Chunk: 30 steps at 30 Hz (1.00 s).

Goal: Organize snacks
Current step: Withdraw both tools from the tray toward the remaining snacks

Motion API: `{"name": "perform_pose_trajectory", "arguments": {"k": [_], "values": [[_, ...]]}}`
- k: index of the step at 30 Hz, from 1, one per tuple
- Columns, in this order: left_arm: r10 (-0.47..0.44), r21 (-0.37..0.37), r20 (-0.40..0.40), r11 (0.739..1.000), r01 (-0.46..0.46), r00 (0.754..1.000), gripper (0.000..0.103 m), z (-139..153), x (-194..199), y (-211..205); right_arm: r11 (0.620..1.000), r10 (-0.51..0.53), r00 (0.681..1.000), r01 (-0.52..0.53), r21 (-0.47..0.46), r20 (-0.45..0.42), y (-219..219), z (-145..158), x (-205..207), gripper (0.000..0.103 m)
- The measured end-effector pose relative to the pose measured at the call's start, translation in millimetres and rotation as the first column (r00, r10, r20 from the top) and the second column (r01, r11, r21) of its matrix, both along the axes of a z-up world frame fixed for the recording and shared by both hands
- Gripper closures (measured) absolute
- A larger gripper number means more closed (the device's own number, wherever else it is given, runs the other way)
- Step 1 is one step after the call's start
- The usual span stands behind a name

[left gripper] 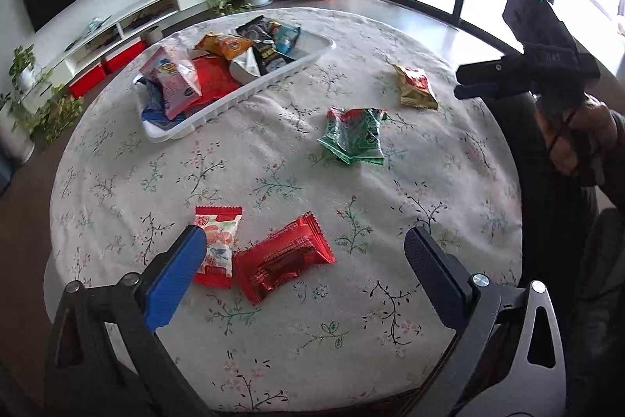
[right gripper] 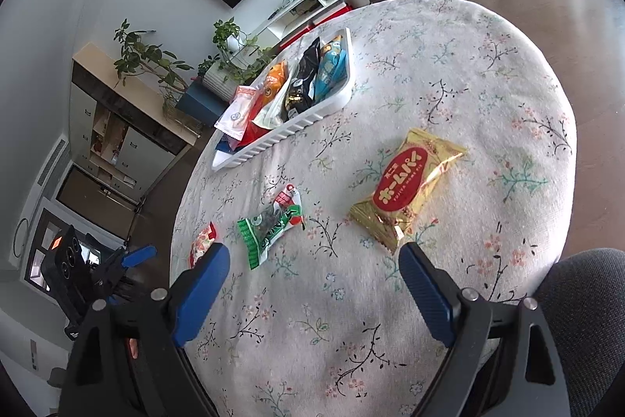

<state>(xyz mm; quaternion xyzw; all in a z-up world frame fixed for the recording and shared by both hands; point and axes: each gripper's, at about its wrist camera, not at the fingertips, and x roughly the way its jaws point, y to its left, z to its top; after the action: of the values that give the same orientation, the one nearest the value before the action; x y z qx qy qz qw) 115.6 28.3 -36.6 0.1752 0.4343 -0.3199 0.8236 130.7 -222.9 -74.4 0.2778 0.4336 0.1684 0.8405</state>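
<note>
In the left wrist view my left gripper is open above the near side of the table, nothing between its fingers. Just ahead of it lie a red foil packet and a red-and-white packet, side by side. Farther off are a green packet and a gold packet. A white basket at the far left holds several snack packets. In the right wrist view my right gripper is open and empty, with the gold packet just beyond its right finger and the green packet ahead on the left.
The round table wears a floral cloth, and its edge curves close on every side. A hand holds the right gripper off the table's right edge. A TV, a low shelf and potted plants stand behind the table.
</note>
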Motion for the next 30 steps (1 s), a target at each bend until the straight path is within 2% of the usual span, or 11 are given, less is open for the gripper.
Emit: {"name": "perform_pose_trajectory", "arguments": {"k": [2,5,7,8,10,12,17,19,21,26,30], "values": [[-0.077,0.058,-0.024,0.995,0.078,0.997,0.0,-7.7,6.5,-7.5,1.0,0.008,1.0,-0.008,-0.002,0.002,2.0,-0.3,-0.6,0.013],[-0.192,0.187,-0.027,0.963,0.194,0.981,0.001,-24.4,13.5,-19.3,1.0,0.01,1.0,-0.01,0.004,0.002,1.3,0.0,-0.8,0.013],[-0.228,0.235,-0.041,0.944,0.232,0.973,0.003,-32.7,22.1,-20.0,1.0,0.009,1.0,-0.009,0.002,0.002,0.4,0.1,-1.0,0.013],[-0.242,0.232,-0.055,0.941,0.248,0.969,0.005,-34.7,27.2,-18.3,1.0,0.007,1.0,-0.007,0.003,0.002,-0.4,0.4,-0.8,0.013],[-0.254,0.214,-0.089,0.94,0.268,0.963,0.021,-38.0,36.6,-14.4,1.0,0.002,1.0,-0.002,0.004,0.001,-1.8,-0.3,-0.2,0.013],[-0.268,0.216,-0.125,0.932,0.29,0.955,0.029,-43.9,43.9,-12.2,1.0,0.001,1.0,-0.001,0.005,-0.004,-2.4,-1.2,0.3,0.013],[-0.295,0.244,-0.182,0.91,0.334,0.938,0.031,-60.8,48.6,-10.8,1.0,0.004,1.0,-0.004,0.006,-0.008,-2.7,-2.5,1.1,0.013],[-0.296,0.212,-0.215,0.916,0.34,0.931,0.044,-62.0,52.1,-7.8,1.0,0.005,1.0,-0.005,0.005,-0.009,-2.7,-3.6,1.0,0.013],[-0.301,0.198,-0.231,0.917,0.347,0.925,0.051,-62.6,53.5,-7.1,1.0,0.005,1.0,-0.005,0.009,-0.014,-2.6,-4.3,0.7,0.013],[-0.282,0.225,-0.259,0.912,0.342,0.924,0.053,-63.6,57.6,-7.4,1.0,0.015,1.0,-0.014,0.012,-0.023,0.7,-6.0,1.5,0.013],[-0.196,0.216,-0.297,0.94,0.265,0.935,0.05,-65.4,67.6,-7.6,1.0,0.023,0.999,-0.022,0.012,-0.023,2.6,-4.4,1.7,0.013]]}}
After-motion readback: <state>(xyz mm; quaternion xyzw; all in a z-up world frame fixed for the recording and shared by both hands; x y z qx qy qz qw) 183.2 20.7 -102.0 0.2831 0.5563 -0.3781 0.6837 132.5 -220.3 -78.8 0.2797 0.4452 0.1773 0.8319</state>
